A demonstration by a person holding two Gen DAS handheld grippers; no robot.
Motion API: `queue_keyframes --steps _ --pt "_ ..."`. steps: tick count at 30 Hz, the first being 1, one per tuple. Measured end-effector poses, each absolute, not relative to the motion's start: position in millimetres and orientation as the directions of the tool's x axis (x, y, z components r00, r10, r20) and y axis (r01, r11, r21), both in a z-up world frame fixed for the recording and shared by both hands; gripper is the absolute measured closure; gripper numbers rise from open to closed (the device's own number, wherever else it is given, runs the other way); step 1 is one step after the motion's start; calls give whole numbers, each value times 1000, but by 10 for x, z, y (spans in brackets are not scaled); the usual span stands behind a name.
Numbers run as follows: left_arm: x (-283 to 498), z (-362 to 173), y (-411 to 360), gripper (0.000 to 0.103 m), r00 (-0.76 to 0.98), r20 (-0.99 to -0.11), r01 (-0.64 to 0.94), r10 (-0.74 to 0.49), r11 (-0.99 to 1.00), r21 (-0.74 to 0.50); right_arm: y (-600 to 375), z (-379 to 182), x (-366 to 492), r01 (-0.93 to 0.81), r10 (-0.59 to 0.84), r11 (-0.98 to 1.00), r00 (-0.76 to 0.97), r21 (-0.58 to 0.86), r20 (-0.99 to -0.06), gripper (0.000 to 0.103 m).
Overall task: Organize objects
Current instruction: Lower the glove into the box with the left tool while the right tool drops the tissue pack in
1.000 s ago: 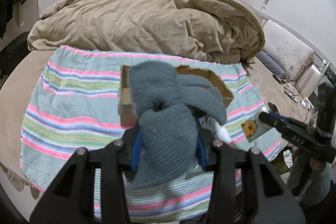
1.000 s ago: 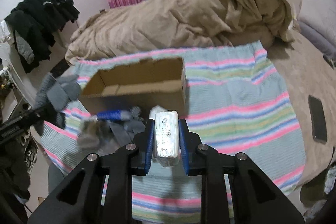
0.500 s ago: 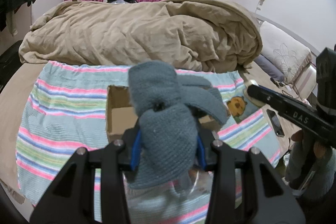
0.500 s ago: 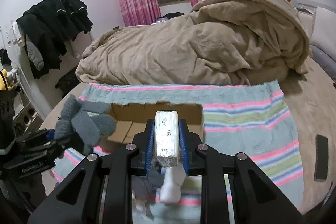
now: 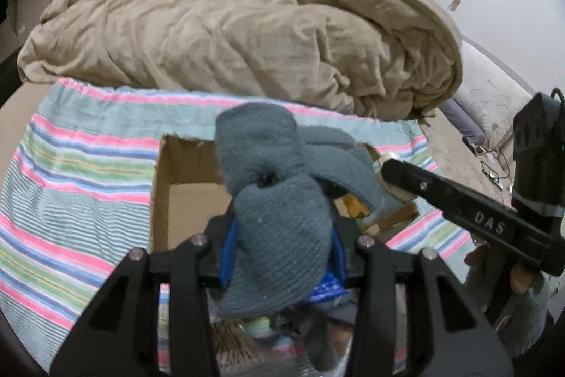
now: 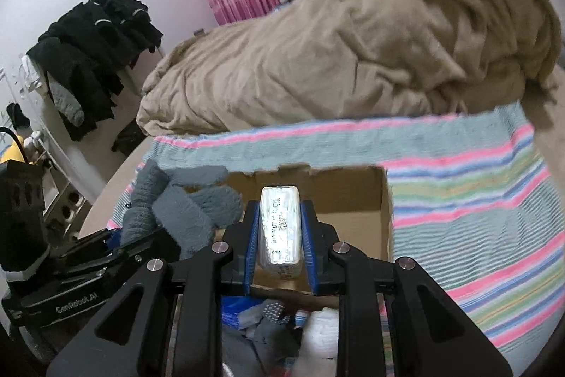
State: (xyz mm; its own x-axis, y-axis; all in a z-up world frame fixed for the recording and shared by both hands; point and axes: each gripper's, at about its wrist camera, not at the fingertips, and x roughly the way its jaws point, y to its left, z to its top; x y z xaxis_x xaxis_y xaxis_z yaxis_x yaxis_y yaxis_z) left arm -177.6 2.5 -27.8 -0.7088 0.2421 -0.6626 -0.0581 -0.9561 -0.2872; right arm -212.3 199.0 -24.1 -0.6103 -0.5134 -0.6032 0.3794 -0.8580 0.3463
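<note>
Left gripper (image 5: 280, 248) jaws clenched on grey glove (image 5: 279, 200), fingers toward 1 o'clock; right gripper (image 6: 279, 244) grasps packet (image 6: 280, 230), long axis 12–6, over open cardboard box (image 6: 356, 218).

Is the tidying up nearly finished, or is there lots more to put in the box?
Not nearly. The open brown cardboard box on the striped blanket looks mostly bare inside. In hand: the left gripper clamps a grey knitted glove, and the right gripper clamps a silvery wrapped packet above the box. Left: a pile of loose items in front of the box.
</note>
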Motion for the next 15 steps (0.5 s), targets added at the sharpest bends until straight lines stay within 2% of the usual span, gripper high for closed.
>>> queue_keyframes --steps 5,11,13,15 --pt "-1920 -476 93 60 -676 -693 -65 252 -956 -285 2015 -472 -2216 360 -524 -851 -573 381 -630 79" --pt "-2016 -618 183 59 -650 -714 -61 261 -954 -293 2032 -655 -2250 319 -450 -892 -582 319 -677 77" --pt "-2032 -644 217 59 -645 -719 -64 260 -955 -288 2055 -649 -2239 302 -411 -911 -608 281 -679 68" --pt "-2044 -657 242 59 -638 -723 -71 264 -956 -286 2104 -612 -2216 290 -393 -919 -633 266 -667 52"
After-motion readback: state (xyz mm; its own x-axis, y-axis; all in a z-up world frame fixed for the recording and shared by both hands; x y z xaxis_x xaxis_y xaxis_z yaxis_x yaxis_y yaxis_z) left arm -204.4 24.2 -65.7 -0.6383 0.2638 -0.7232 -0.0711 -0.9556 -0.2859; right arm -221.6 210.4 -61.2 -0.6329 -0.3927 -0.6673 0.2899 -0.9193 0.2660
